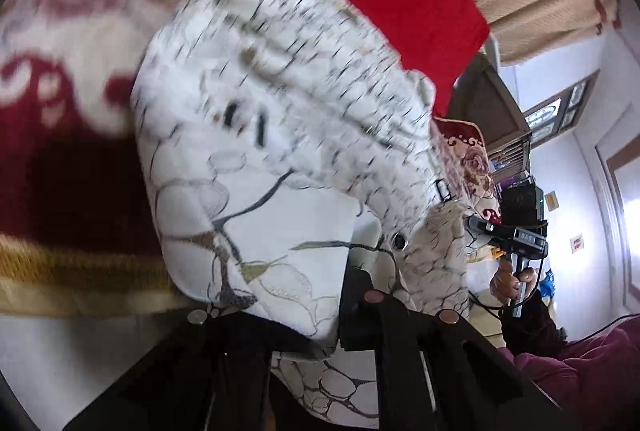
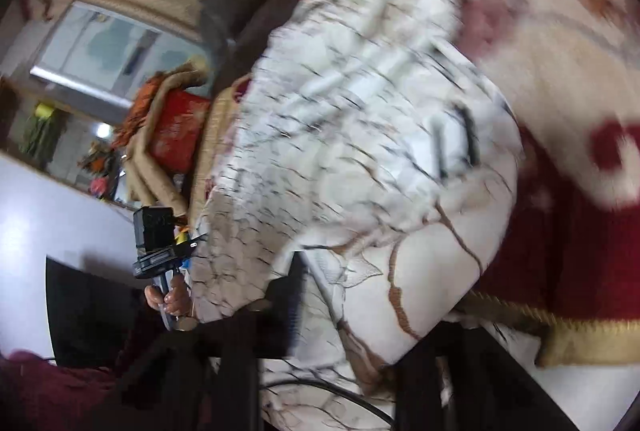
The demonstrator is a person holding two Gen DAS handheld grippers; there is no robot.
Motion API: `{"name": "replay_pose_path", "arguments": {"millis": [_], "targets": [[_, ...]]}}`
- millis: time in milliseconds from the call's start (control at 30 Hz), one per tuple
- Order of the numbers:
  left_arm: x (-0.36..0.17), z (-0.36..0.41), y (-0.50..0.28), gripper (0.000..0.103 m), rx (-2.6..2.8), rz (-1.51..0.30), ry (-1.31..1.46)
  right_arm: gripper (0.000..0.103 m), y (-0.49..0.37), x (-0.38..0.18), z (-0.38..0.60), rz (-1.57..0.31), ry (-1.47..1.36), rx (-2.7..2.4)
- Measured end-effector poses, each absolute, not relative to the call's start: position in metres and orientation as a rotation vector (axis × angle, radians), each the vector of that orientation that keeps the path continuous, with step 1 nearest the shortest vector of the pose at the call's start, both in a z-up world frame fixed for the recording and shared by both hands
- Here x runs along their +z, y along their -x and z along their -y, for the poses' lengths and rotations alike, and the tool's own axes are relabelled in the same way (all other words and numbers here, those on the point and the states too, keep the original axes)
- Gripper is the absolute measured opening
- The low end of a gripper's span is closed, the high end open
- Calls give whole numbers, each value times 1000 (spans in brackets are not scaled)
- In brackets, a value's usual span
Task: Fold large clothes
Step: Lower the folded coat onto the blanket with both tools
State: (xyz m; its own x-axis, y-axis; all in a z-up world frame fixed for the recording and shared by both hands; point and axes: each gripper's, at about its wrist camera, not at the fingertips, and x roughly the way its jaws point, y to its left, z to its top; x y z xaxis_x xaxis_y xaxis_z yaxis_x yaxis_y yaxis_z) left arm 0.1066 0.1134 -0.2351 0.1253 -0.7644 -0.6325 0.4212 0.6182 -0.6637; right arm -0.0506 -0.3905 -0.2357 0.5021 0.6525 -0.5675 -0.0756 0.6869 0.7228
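white garment (image 1: 280, 151) blurred, draping over and hiding both tools' tips.

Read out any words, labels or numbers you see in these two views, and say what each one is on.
None can be read.
Small display on the right gripper body: characters too blurred.
Wall stickers: too small.
White patterned garment: only printed leaf and cell lines, no lettering.
Red and cream blanket: floral pattern only.
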Motion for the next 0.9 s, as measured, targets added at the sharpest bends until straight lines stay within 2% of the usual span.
{"name": "replay_pose_path", "arguments": {"millis": [67,200,333,433,500,533,567,600,633,667,700,733,900], "targets": [[-216,-109,-114,8,-901,-1101,345,16,43,-221,391,-897,-690,505],[-177,-100,-146,8,-903,-1008,351,14,12,-194,391,-841,-675,515],[-142,-90,-218,8,-834,-964,344,13,-37,-167,413,-764,-725,460],[-128,-111,-293,9,-674,-945,477,14,-81,-148,464,-626,-878,321],[-132,-121,-332,11,-577,-979,545,15,-107,-155,511,-575,-1069,202],[-139,-123,-350,21,-548,-1020,591,16,-114,-163,529,-573,-1138,149],[-145,-124,-359,40,-515,-1045,613,18,-120,-174,547,-573,-1203,108],[-149,-124,-362,50,-466,-1041,608,25,-120,-184,559,-559,-1256,66],[-152,-126,-361,69,-438,-1023,599,37,-114,-192,567,-541,-1285,26],[-155,-128,-355,78,-421,-989,594,45,-111,-195,569,-533,-1285,15],[-160,-132,-348,78,-414,-957,601,70,-105,-199,567,-531,-1265,12],[-169,-136,-341,78,-408,-941,623,73,-99,-201,566,-522,-1244,11],[-202,-122,-317,78,-430,-1023,613,73,-77,-204,546,-507,-1139,72]]}}
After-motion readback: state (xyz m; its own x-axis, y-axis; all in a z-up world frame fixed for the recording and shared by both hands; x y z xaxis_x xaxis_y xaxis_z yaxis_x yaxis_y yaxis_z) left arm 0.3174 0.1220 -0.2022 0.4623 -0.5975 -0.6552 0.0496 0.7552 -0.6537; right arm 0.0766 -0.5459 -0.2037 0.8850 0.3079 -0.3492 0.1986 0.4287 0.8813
